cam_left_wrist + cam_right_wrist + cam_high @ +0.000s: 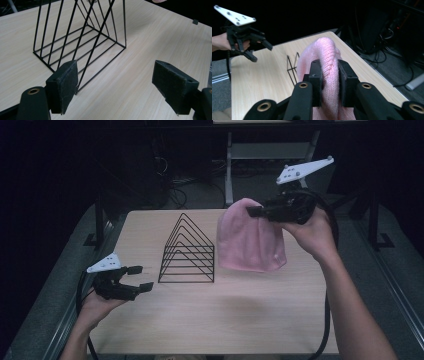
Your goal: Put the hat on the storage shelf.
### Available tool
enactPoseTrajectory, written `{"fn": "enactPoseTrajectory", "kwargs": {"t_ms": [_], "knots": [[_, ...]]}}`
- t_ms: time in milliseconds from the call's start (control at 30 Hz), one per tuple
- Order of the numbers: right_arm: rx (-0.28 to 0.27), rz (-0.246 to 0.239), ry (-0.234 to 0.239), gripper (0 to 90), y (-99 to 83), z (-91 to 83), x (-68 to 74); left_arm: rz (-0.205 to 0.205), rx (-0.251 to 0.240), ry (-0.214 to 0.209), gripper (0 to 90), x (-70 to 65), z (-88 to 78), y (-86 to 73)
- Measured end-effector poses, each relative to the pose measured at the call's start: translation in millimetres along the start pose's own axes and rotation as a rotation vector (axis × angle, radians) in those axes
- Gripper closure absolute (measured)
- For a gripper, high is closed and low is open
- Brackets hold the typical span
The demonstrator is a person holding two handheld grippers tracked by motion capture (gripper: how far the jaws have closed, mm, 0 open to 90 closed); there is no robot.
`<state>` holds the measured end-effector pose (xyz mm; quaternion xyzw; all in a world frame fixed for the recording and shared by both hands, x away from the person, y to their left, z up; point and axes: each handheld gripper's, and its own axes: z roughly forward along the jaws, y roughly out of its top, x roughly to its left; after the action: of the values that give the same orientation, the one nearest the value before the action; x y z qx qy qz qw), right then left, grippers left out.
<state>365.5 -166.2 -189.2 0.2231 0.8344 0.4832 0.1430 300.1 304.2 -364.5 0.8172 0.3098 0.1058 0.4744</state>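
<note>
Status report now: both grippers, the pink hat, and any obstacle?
Right gripper shut on pink hat, hat lifted, hem near table. Left gripper open, empty. Black wire rack stands between them, just left of hat.

Dim, dark surroundings (slightly soft)

A wire rack (187,251) is standing just ahead of the left gripper (140,277); bare table (210,320) is lying open beside it.
</note>
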Motion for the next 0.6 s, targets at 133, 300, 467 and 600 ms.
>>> {"fn": "enactPoseTrajectory", "kwargs": {"t_ms": [133, 300, 467, 600], "knots": [[-0.005, -0.023, 0.033, 74.9, 13.6, 10.2, 8.2, 0.02, 0.004, -0.009, 20.4, -0.9, 0.0, 8.8], [-0.024, -0.051, 0.067, 74.8, 27.3, 20.7, 17.5, 0.044, 0.006, -0.027, 20.5, -3.3, 3.1, 21.0], [-0.027, -0.063, 0.09, 74.8, 36.9, 31.1, 26.3, 0.061, -0.001, -0.06, 21.1, -6.7, 6.2, 31.6], [-0.034, -0.072, 0.103, 74.8, 41.2, 37.0, 29.9, 0.074, 0.006, -0.072, 21.1, -8.4, 9.1, 36.9]]}}
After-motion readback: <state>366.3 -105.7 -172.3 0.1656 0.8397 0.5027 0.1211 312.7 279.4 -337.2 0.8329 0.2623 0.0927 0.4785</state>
